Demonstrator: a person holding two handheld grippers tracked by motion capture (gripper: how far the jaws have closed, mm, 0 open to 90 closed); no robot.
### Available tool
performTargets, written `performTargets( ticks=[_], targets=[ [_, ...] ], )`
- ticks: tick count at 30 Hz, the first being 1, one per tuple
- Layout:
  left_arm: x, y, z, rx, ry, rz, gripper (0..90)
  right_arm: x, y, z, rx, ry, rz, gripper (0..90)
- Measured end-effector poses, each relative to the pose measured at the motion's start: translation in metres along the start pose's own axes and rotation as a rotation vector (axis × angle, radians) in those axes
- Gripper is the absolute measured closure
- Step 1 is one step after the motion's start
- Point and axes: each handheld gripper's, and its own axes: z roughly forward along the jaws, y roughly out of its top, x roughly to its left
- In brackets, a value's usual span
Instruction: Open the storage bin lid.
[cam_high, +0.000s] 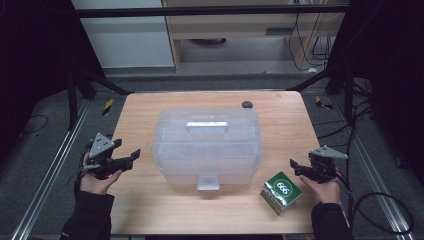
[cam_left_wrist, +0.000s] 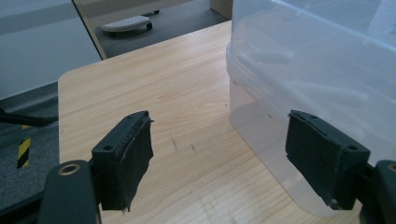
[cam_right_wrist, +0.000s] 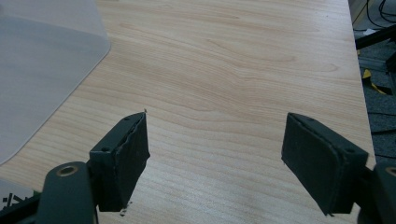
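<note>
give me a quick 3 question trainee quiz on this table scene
1. True or false: the left hand-held gripper is shut on the clear plastic box.
2. Which object lies nearest the right hand-held gripper? A) green carton B) clear plastic box C) dark knob
3. Fill in: the box's lid is ____.

Key:
1. False; its jaws stand open and empty.
2. A, the green carton.
3. On.

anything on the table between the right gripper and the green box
No. In the high view the right gripper hangs just right of the green box, with bare wooden table between.
</note>
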Motion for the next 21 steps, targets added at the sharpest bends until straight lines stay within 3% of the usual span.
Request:
performTargets(
  ticks=[12,15,21],
  targets=[
    [0.006,0.032,-0.014,-0.020,-0.015,0.092,22.6,0.001,0.001,0.000,0.005,-0.003,0.000,24.5],
    [0.004,0.039,-0.015,-0.024,-0.026,0.102,22.9,0.001,0.001,0.000,0.000,-0.003,-0.007,24.8],
    [-0.006,0.066,-0.016,-0.029,-0.068,0.162,24.7,0.001,0.003,-0.001,0.000,0.005,-0.013,27.1]
  ],
)
